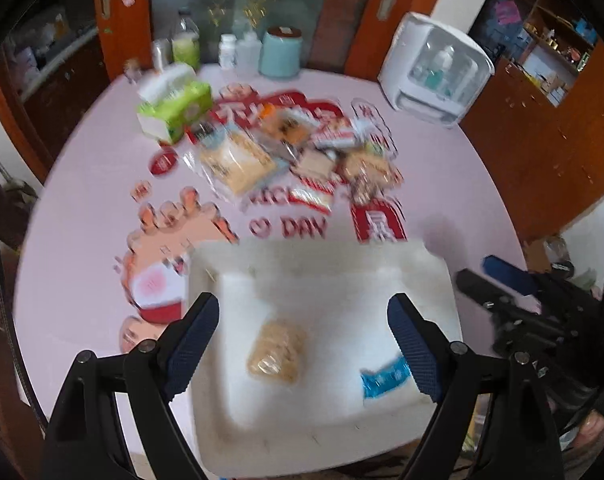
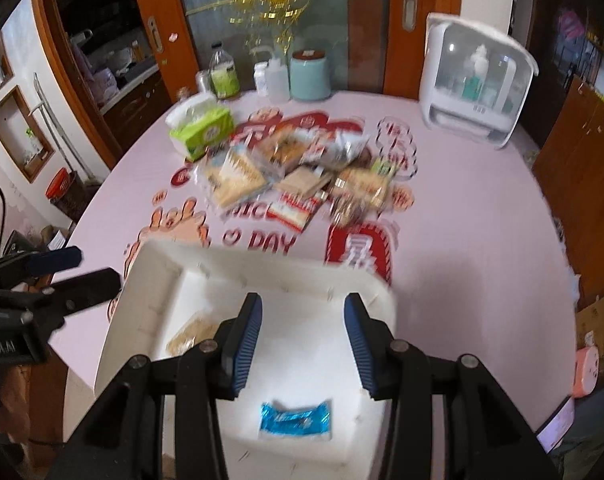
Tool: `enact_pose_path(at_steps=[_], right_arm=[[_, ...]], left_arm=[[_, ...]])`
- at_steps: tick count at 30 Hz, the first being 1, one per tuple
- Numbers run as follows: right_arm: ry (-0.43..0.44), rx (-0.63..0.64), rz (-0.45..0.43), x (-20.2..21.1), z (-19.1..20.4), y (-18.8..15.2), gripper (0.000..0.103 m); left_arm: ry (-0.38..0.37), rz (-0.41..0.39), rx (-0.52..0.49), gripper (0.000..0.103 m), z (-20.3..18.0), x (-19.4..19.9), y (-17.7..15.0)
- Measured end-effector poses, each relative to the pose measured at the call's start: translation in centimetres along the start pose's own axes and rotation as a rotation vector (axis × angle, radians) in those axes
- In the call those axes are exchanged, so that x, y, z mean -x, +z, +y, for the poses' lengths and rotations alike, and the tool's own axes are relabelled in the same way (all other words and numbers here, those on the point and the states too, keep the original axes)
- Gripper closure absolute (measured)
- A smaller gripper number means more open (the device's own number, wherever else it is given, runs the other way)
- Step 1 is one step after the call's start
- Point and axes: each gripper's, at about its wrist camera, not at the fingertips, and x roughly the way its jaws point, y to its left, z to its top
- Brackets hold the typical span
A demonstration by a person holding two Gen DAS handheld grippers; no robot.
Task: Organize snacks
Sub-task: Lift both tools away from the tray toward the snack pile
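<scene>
Left tool gapes wide, right tool narrower, both empty above white foam tray on pink desk. Tray holds blue wrapper and tan snack, apparently biscuits. Blurry snack pile mid-desk.

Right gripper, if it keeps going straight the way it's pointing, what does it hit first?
Most likely the floor of the white tray; the right gripper, open and empty, aims into it. The blue snack packet lies nearer the camera, though depth is unclear.
</scene>
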Motion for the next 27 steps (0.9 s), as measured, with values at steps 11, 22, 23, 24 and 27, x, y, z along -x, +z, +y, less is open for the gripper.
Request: enact_pose_path(at_steps=[11,22,23,24,27], right_arm=[[0.040,-0.044,-0.165,4.0,-4.4,9.7,0.043],[0.008,-0.098,-0.222,1.4,-6.9,19.6,0.028],[0.014,-0.111,-0.210,0.4,-7.1,20.2,0.028],[0.023,-0.129,-0.188,-1.0,-7.3,20.8,0.028],[0.028,-0.162,-0.129,-4.7,-7.8,21.9,0.028]], left_arm=[[0.207,-0.239,-0.064,0.017,1.0,6.4,9.1],[0.120,-0.227,-0.039,0.004,3.7,3.8,19.3],[0.112,-0.205,-0.035,0.004,4.1,2.4,20.2],[0.107,-0.188,-0.032,0.004,4.3,1.3,20.6],[0.090,-0.113,-0.024,0.004,5.3,-3.0,21.8]])
